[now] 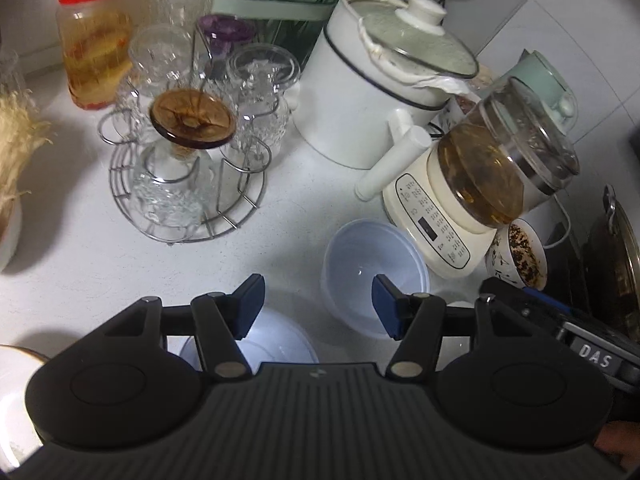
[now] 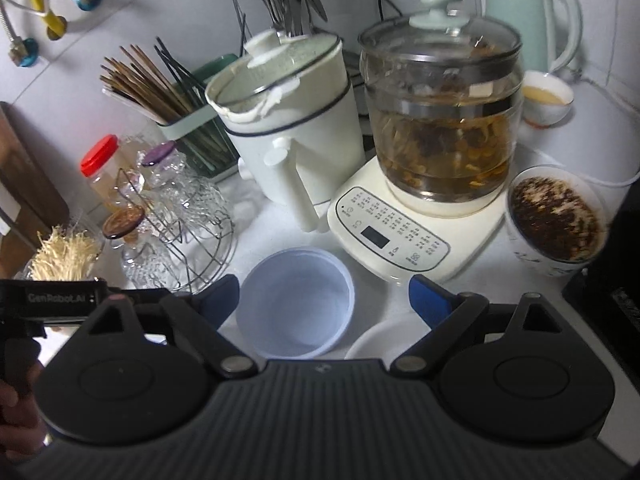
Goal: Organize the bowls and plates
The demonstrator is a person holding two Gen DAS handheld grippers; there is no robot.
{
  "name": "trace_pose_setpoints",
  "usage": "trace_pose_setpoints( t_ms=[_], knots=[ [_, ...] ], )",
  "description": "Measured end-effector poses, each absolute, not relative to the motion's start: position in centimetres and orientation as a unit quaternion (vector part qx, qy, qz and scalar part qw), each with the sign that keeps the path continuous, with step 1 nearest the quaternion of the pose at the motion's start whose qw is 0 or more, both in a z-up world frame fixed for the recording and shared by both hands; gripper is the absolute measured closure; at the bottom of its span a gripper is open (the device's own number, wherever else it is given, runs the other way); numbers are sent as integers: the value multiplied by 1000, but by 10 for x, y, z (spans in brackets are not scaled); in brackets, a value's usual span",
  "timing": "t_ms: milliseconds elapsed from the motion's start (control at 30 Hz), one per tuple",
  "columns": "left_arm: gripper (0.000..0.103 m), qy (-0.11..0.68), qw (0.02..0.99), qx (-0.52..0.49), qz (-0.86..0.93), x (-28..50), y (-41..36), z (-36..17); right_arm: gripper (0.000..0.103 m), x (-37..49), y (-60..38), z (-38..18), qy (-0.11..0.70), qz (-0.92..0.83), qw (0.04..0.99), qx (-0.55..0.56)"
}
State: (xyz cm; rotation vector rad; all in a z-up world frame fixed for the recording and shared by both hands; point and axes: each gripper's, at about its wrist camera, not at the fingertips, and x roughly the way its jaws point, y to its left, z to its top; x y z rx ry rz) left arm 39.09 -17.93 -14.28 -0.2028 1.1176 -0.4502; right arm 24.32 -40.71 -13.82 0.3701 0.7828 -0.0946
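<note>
A translucent bluish plastic bowl (image 1: 374,272) (image 2: 296,304) stands upright and empty on the white counter, in front of the kettle base. My left gripper (image 1: 318,306) is open; its right pad overlaps the bowl's near rim in the picture and nothing is pressed. Below its fingers lies a white bowl (image 1: 276,340), partly hidden. My right gripper (image 2: 326,298) is open wide, with the plastic bowl lying between and below its blue pads, which stay clear of it. A white dish (image 2: 380,340) shows by its right finger. A gold-rimmed white plate (image 1: 12,392) sits at the lower left.
Behind the bowl stand a glass kettle on a cream base (image 2: 440,128), a white electric pot (image 2: 288,128) with its handle jutting forward, and a cup of tea leaves (image 2: 556,220). A wire rack of glasses (image 1: 188,160), a red-lidded jar (image 1: 96,36) and a chopstick holder (image 2: 192,128) crowd the left.
</note>
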Motion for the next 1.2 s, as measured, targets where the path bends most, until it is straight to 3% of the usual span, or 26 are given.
trace_pose_setpoints(
  t_ms=[100, 200, 300, 367, 500, 567, 633, 800, 1200],
  knots=[
    [39, 535, 811, -91, -219, 403, -189, -154, 12, 258, -411, -149, 393, -37, 901, 181],
    [42, 543, 803, -86, -231, 413, -201, -164, 26, 273, -412, -160, 408, -25, 895, 178],
    [48, 551, 796, -80, -239, 422, -211, -174, 31, 287, -414, -172, 425, -17, 887, 180],
    [54, 557, 791, -77, -242, 426, -217, -181, 37, 295, -414, -179, 434, -15, 883, 178],
    [66, 568, 783, -70, -243, 434, -228, -195, 59, 306, -416, -194, 454, -17, 873, 179],
    [80, 574, 779, -71, -242, 437, -231, -202, 66, 309, -416, -200, 461, -21, 870, 171],
    [87, 575, 778, -76, -241, 439, -231, -206, 72, 312, -415, -205, 466, -17, 868, 170],
    [91, 579, 777, -67, -236, 442, -231, -212, 85, 316, -416, -213, 472, -22, 865, 168],
    [91, 562, 784, -81, -250, 438, -221, -177, 88, 308, -417, -180, 449, -28, 875, 178]
  ],
)
